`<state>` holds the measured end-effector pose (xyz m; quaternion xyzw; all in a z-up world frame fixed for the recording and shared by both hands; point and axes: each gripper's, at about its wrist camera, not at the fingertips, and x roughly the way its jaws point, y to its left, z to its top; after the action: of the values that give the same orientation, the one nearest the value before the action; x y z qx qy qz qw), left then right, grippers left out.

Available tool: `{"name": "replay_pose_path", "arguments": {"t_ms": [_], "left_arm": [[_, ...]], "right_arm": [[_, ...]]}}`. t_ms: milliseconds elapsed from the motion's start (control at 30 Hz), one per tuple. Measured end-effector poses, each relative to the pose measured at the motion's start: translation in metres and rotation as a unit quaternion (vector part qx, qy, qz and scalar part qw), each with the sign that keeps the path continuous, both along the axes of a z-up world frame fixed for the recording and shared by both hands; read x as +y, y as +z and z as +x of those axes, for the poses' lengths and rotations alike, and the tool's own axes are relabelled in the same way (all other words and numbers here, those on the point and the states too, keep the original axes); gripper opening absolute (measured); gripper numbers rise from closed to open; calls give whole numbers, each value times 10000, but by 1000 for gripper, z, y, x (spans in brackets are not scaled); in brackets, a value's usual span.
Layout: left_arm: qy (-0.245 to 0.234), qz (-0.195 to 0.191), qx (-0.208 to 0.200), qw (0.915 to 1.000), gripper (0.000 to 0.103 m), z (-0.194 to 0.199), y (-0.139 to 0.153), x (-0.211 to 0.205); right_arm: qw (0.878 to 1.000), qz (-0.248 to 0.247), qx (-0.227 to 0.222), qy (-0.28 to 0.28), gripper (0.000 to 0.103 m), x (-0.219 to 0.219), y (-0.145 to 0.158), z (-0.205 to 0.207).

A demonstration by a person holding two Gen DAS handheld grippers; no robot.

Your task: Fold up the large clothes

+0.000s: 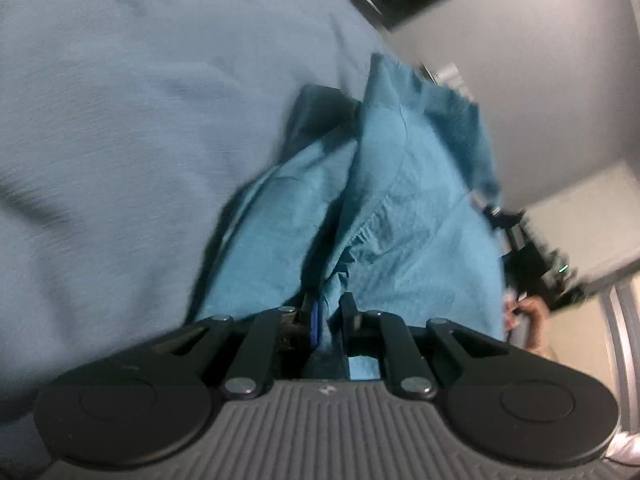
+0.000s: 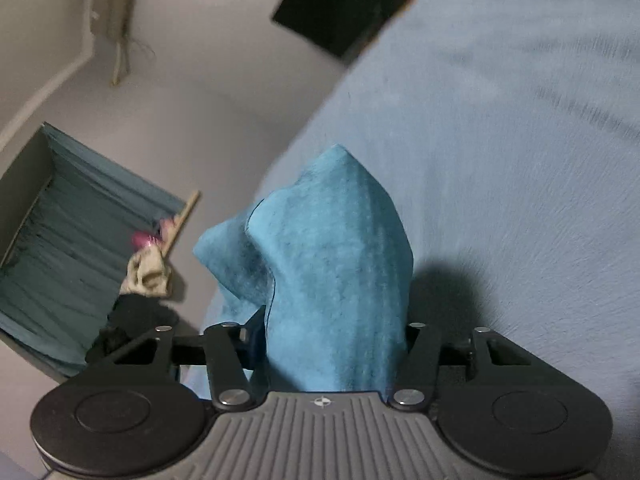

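The left hand-held gripper (image 1: 329, 322) pointed down at a slant over a pale blue bed sheet (image 1: 140, 120), its jaws drawn almost together and pinching a thin fold of one crumpled teal cloth garment (image 1: 400, 200). That garment rose ahead of the fingertips in a bunched heap, with the sheet spreading off to the gripper's left side. Past the heap, to the right, a person's hand (image 1: 532, 320) held the black body of the other tool, blurred.

The right hand-held gripper (image 2: 332, 344) also tilted slightly downward, its jaws standing about halfway apart with a thick wad of the same teal garment (image 2: 320, 260) filling the gap between them; whether the pads pressed on it could not be told, as cloth hid them. The fabric stood up in a peak directly ahead. The sheet lay to the gripper's right, a white wall (image 2: 200, 100) to its left. Two grippers and one garment were in view.
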<state>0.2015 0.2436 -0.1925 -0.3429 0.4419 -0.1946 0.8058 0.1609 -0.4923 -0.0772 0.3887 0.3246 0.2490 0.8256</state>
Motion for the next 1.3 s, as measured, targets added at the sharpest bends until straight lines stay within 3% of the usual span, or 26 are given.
{"name": "replay_pose_path", "arguments": {"t_ms": [100, 267, 367, 433, 500, 533, 567, 700, 767, 900, 1000, 1067, 1100, 1167, 1267, 1300], "left_arm": [[-456, 288, -144, 9984, 7, 22, 4, -50], [-1243, 659, -420, 9892, 7, 44, 3, -138], [-1228, 757, -632, 9875, 7, 50, 4, -164], [-1166, 785, -678, 9877, 7, 52, 1, -171], [-1188, 797, -688, 9873, 7, 52, -1, -174], [-1188, 706, -749, 9876, 7, 51, 0, -173], [-1158, 644, -807, 9879, 7, 51, 3, -170], [-1020, 637, -764, 9898, 7, 49, 4, -161], [-962, 543, -691, 9915, 7, 49, 3, -158], [-812, 704, -723, 9916, 7, 51, 13, -161], [-737, 855, -763, 9907, 7, 52, 17, -166], [-749, 1105, -860, 9873, 7, 49, 19, -170], [-723, 1162, -858, 9869, 7, 46, 19, -168], [-639, 1197, -896, 9867, 7, 41, 22, -166], [-560, 1295, -1028, 9847, 8, 23, 38, -158], [-526, 1268, -1059, 9849, 13, 15, 42, -154]], "right_arm": [[9994, -226, -195, -160, 55, -37, 28, -3], [9933, -1104, -299, -158, 55, -101, 91, 26], [9851, -1688, -327, 21, 62, -115, 125, 58], [9727, -2311, -95, -173, 80, -116, 132, 75], [9522, -2969, 212, -688, 87, -113, 129, 83], [9385, -3314, 128, -957, 87, -109, 128, 80], [9334, -3439, -56, -1024, 88, -108, 128, 73], [9333, -3351, -618, -1132, 87, -103, 120, 17], [9246, -3525, -938, -1102, 82, -94, 114, -21], [9064, -3917, -1286, -915, 67, -84, 95, -101], [9014, -4047, -1254, -899, 57, -76, 82, -145], [8970, -4291, -761, -739, 54, -63, 69, -159], [8885, -4488, -549, -783, 56, -62, 61, -164], [8939, -4350, -370, -1018, 55, -66, 68, -178], [9190, -3733, -53, -1266, 57, -81, 73, -196], [9269, -3514, 89, -1320, 63, -87, 72, -200]]}}
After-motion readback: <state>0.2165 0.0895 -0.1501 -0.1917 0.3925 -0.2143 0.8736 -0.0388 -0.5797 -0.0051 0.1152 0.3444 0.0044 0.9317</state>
